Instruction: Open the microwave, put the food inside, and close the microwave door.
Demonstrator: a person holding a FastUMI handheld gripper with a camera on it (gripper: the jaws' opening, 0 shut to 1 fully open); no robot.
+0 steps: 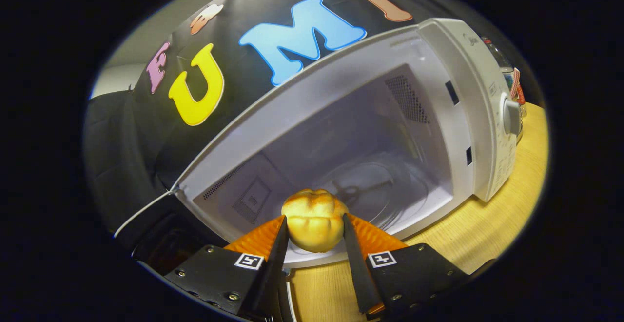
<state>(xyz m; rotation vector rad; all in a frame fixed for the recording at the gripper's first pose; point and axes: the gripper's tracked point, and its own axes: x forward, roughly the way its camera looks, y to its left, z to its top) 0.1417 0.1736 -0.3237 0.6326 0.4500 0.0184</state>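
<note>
While gripper [314, 236] clamps bun [314, 219], open microwave [370, 131] sits on wood table [492, 224].

One microwave [341, 131], door open, with one glass turntable [390, 185] inside; one bun [314, 219] at its mouth; one bottle [512, 75] behind it; one tool [314, 234] clamping the bun.

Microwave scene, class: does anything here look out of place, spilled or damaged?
Nothing stands out. The microwave stands open on the wooden table, its cavity clean, and the gripper holds an intact bread roll between both fingers at the opening.
</note>
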